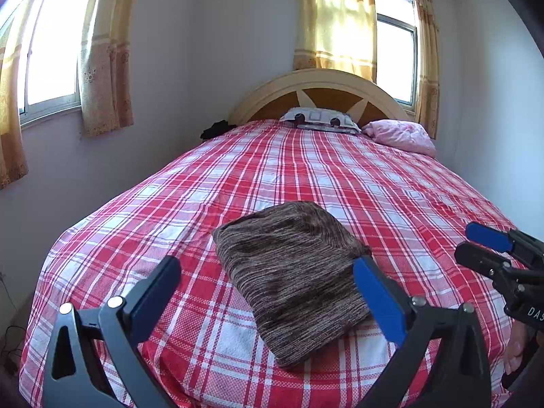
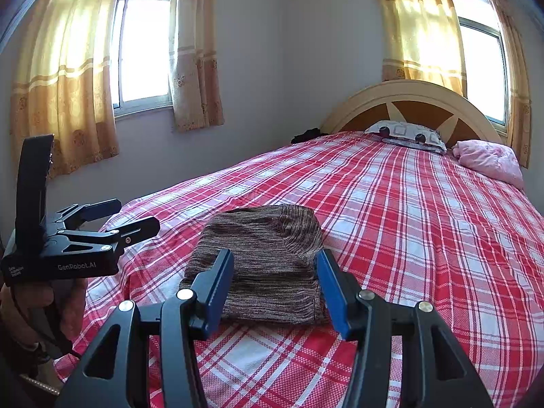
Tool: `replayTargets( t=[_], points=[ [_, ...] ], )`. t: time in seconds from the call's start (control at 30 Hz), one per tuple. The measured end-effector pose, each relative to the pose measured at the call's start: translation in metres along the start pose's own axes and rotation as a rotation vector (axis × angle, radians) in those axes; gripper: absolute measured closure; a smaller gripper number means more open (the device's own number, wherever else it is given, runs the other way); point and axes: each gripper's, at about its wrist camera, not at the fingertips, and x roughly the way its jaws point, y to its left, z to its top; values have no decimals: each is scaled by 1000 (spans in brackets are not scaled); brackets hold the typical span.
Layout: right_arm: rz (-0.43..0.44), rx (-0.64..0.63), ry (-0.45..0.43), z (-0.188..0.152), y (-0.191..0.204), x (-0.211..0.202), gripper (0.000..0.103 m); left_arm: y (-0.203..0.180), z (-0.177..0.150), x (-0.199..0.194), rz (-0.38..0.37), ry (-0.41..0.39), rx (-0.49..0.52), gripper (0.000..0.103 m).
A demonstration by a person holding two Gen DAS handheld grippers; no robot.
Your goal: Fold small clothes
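Note:
A brown striped knit garment [image 1: 292,272] lies folded into a compact bundle on the red plaid bed [image 1: 306,170]; it also shows in the right wrist view [image 2: 268,265]. My left gripper [image 1: 267,268] is open and empty, held above the bundle's near side. It shows at the left of the right wrist view [image 2: 137,216]. My right gripper [image 2: 275,265] is open and empty, its blue-padded fingers [image 2: 328,278] spread just short of the bundle's near edge. It also shows at the right edge of the left wrist view [image 1: 476,241].
The bed [image 2: 425,221] fills both views, with a wooden headboard [image 1: 319,85], a patterned pillow [image 1: 319,119] and a pink quilt [image 1: 401,134] at its far end. A dark item [image 1: 217,127] lies at the bed's far left. Curtained windows [image 2: 142,44] line the walls.

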Motion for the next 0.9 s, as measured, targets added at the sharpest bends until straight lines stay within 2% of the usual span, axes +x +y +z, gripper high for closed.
replayTargets(
  t=[0.9],
  points=[
    [4, 5, -29, 4, 4, -11, 50, 1, 3, -3, 0, 0, -12, 0]
  ],
)
